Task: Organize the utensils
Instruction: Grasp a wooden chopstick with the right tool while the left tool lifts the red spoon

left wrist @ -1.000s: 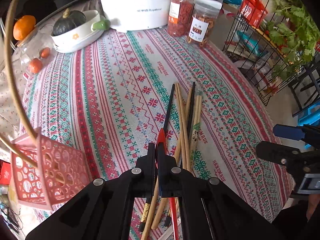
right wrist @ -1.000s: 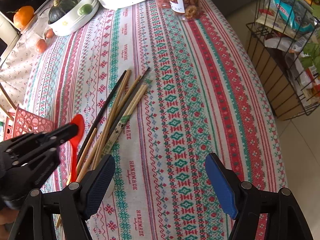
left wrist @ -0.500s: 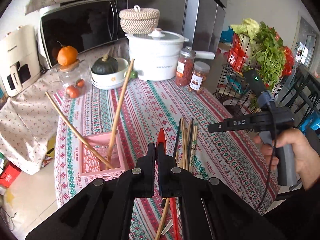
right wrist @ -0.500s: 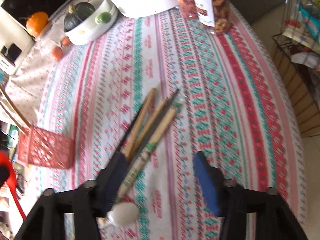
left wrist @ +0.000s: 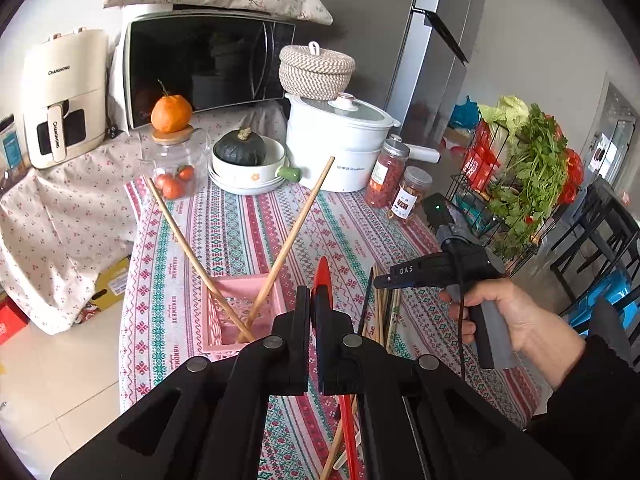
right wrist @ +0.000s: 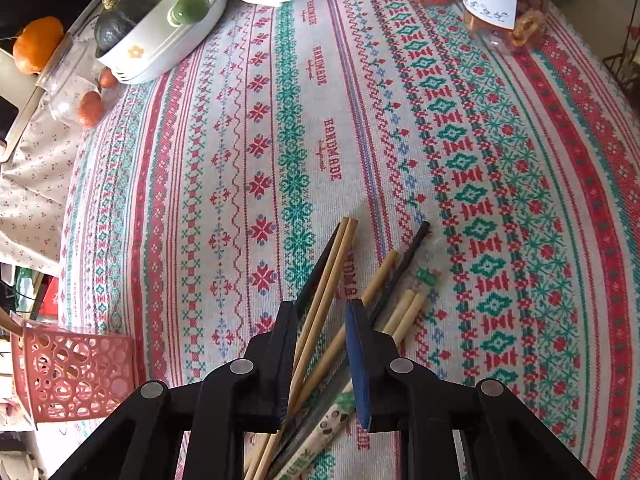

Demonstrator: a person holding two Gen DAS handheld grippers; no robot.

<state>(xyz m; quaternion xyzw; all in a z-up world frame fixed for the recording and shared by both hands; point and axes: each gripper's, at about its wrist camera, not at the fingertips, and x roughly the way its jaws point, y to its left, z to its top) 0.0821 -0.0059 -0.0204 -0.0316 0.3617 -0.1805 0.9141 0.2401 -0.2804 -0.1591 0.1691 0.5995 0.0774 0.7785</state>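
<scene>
My left gripper (left wrist: 314, 300) is shut on a red spoon (left wrist: 322, 280), held above the table with the handle running down under the jaws. A pink basket (left wrist: 240, 312) just ahead and left of it holds two long wooden chopsticks (left wrist: 296, 232), leaning crossed. My right gripper (right wrist: 322, 312) points down over a heap of chopsticks (right wrist: 380, 300) on the tablecloth. Its jaws are closing, with a wooden pair (right wrist: 334, 272) between them, close to the black left pad (right wrist: 290, 344). The blue pad (right wrist: 358, 352) stands apart from that pair. The basket (right wrist: 72, 368) shows at lower left.
At the table's back stand a white pot (left wrist: 340, 140), a bowl with a dark squash (left wrist: 244, 160), two snack jars (left wrist: 400, 188) and a glass jar (left wrist: 176, 168) topped by an orange. A wire rack of greens (left wrist: 528, 176) stands to the right. A hand (left wrist: 512, 312) holds the right gripper.
My left gripper has risen and tilted up with the red spoon, bringing the basket and room into view. My right gripper has come down over the chopstick heap and its jaws have narrowed.
</scene>
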